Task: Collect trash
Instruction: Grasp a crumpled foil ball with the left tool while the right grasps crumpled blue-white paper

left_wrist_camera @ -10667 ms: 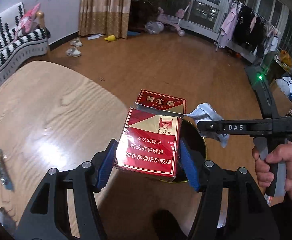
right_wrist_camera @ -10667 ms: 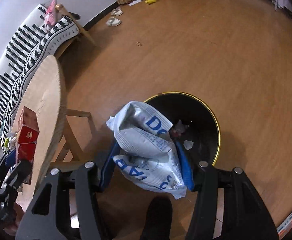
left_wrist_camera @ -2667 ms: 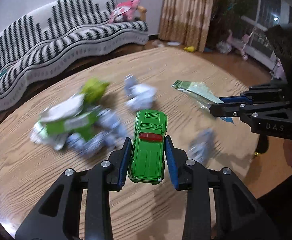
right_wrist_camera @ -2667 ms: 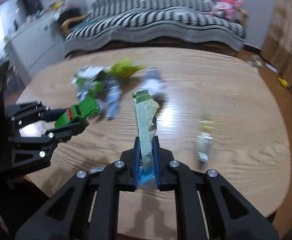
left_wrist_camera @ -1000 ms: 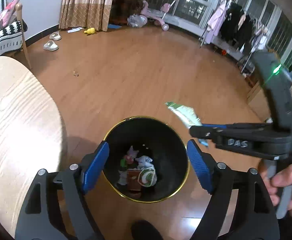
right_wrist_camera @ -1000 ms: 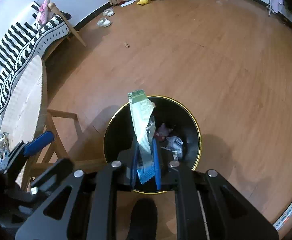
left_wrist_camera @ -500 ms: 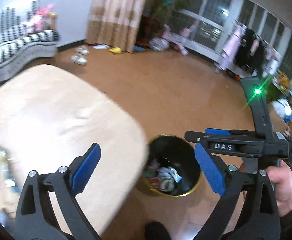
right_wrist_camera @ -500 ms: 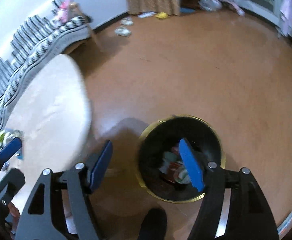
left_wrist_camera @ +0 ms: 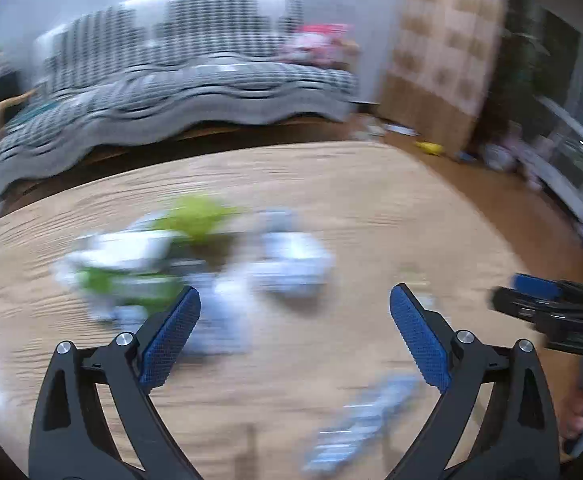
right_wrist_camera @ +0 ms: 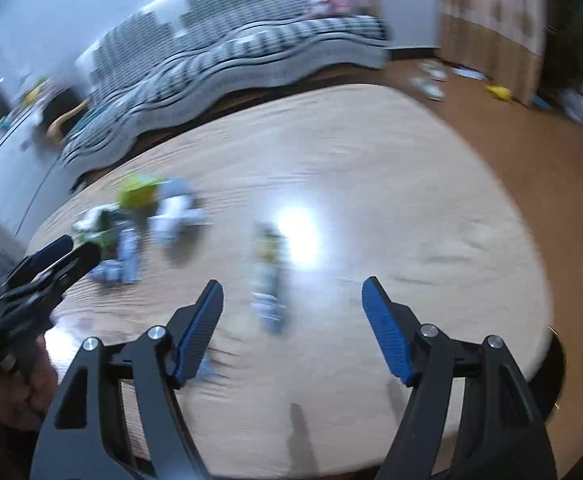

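Both views are motion-blurred. A pile of green, white and pale blue trash (left_wrist_camera: 151, 264) lies on the round wooden table (left_wrist_camera: 371, 200); it also shows in the right wrist view (right_wrist_camera: 131, 220). My left gripper (left_wrist_camera: 293, 332) is open and empty above the table, just right of the pile. A long thin wrapper (right_wrist_camera: 267, 276) lies ahead of my right gripper (right_wrist_camera: 291, 320), which is open and empty. The same wrapper is low in the left view (left_wrist_camera: 363, 420). The right gripper shows at the left view's right edge (left_wrist_camera: 551, 304).
A striped sofa (left_wrist_camera: 171, 96) stands behind the table. A black bin's rim (right_wrist_camera: 557, 376) peeks out past the table's right edge. Curtains (left_wrist_camera: 443, 52) and wooden floor (right_wrist_camera: 531, 148) lie to the right.
Both grippers have swung from the bin on the floor back to the table. Both stay open and empty; the wrapper the right one held one second ago went into the bin.
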